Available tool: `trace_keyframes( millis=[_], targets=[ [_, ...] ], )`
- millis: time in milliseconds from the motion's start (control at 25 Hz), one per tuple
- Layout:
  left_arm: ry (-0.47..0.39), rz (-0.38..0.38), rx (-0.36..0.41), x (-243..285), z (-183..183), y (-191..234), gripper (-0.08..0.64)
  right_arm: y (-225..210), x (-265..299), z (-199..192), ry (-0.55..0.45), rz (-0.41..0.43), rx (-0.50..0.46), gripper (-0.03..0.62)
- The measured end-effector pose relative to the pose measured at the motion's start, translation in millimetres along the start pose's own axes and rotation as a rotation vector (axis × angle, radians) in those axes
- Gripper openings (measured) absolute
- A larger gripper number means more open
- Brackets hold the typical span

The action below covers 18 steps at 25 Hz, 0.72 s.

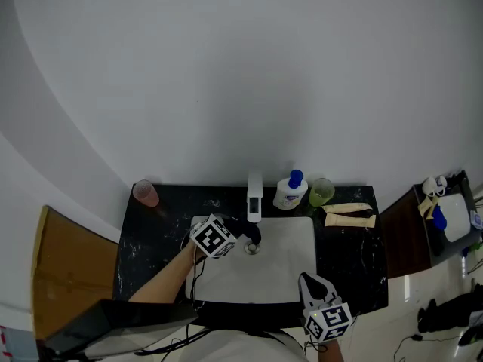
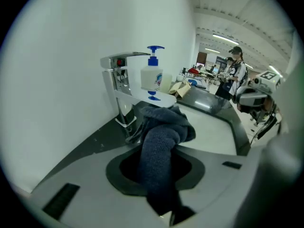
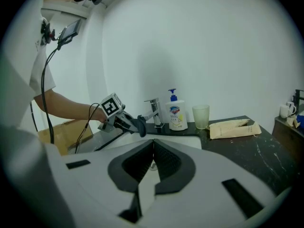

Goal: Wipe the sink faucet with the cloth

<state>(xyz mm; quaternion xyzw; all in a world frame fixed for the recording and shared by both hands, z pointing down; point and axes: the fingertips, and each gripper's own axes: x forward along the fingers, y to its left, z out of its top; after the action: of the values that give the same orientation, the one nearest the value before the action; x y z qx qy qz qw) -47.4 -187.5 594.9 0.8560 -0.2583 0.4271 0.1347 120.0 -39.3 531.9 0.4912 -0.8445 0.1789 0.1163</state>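
Note:
The chrome faucet (image 1: 254, 195) stands at the back of the white sink (image 1: 290, 259). My left gripper (image 1: 239, 231) is shut on a dark blue cloth (image 1: 253, 236), which hangs just in front of the faucet's spout, over the basin. In the left gripper view the bunched cloth (image 2: 164, 129) fills the jaws of the left gripper (image 2: 159, 175), with the faucet (image 2: 118, 82) close behind it to the left; I cannot tell whether they touch. My right gripper (image 1: 317, 287) rests at the sink's front right edge. Its jaws (image 3: 153, 163) are shut on nothing.
On the black countertop (image 1: 351, 266) stand a soap bottle (image 1: 290, 191), a green cup (image 1: 321, 191) and a beige packet (image 1: 349, 215) right of the faucet. A pink cup (image 1: 146, 193) is at the back left. A cardboard box (image 1: 68, 277) sits to the left.

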Motion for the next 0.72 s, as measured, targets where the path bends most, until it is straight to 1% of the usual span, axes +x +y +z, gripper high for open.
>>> trace_keyframes(
  millis=[80,120,280,360,400,440,480,560,600,640,720],
  targets=[
    [-0.015,0.043,-0.018,-5.8,3.2,19.5,0.087,0.8,0.1,-1.1,0.003,0.000,0.001,0.005],
    [-0.036,0.068,-0.033,-10.2,7.7,31.1,0.087,1.5,0.1,-1.1,0.003,-0.001,0.001,0.005],
    [-0.170,0.136,-0.118,-29.9,34.4,68.7,0.087,2.7,0.1,0.2,0.002,-0.007,-0.003,0.005],
    [-0.183,0.157,-0.117,-29.7,40.8,75.0,0.089,2.0,-0.2,0.5,0.004,-0.010,-0.003,0.005],
    [-0.174,0.159,-0.098,-26.0,42.4,73.9,0.087,1.6,-0.4,0.2,0.006,-0.012,-0.003,0.005],
    [-0.159,0.153,-0.059,-20.4,43.7,69.6,0.088,1.2,-0.6,-0.3,0.009,-0.014,-0.004,0.005],
    [-0.137,0.145,0.005,-13.6,44.2,62.7,0.087,0.7,-0.8,-0.9,0.013,-0.016,-0.004,0.005],
    [-0.074,0.142,0.175,-1.3,40.1,46.3,0.087,-0.2,-1.4,-2.5,0.015,-0.022,0.000,0.005],
    [-0.041,0.145,0.239,2.0,36.0,40.4,0.087,-0.5,-1.7,-3.4,0.015,-0.023,0.002,0.005],
    [-0.016,0.144,0.272,3.7,31.9,38.0,0.087,-0.7,-1.7,-4.2,0.016,-0.024,0.003,0.005],
    [0.024,0.138,0.271,5.8,24.5,43.4,0.087,-0.2,-0.6,-4.9,0.020,-0.023,0.003,0.005]
  ],
)
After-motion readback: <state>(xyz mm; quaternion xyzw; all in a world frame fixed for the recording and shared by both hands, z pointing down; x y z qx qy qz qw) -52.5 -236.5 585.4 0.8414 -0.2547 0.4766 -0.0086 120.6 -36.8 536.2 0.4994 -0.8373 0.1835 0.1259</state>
